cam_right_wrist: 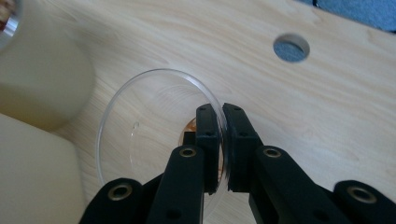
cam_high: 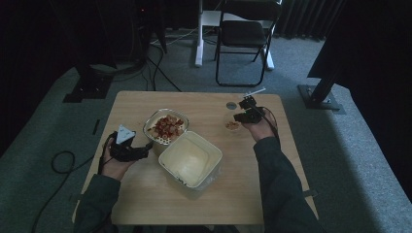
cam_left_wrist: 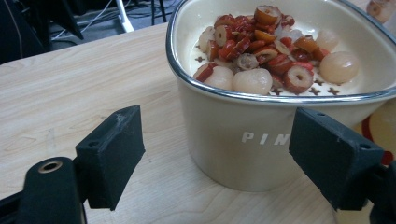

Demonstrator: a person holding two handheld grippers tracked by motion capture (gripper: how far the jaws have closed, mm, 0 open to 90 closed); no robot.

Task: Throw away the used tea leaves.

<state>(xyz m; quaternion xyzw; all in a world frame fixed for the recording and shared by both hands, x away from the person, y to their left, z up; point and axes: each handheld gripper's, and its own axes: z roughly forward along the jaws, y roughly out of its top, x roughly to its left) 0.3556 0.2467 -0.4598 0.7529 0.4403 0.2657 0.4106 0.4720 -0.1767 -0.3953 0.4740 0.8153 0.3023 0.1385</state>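
Right tongs point(cam_right_wrist: 223, 140) clamped on glass dish point(cam_right_wrist: 140, 135) rim, near surface's point(cam_right_wrist: 303, 121) far-right edge | left tongs point(cam_left_wrist: 219, 154) agape, flanking cream pot point(cam_left_wrist: 243, 144) | risk: thin rim grip, dish may slip or tilt.

The high view looks down over the table point(cam_high: 145, 194) toward twelve o'clock, while each gripper view sits close, sharing the cream pot point(cam_left_wrist: 243, 135) at ten o'clock.
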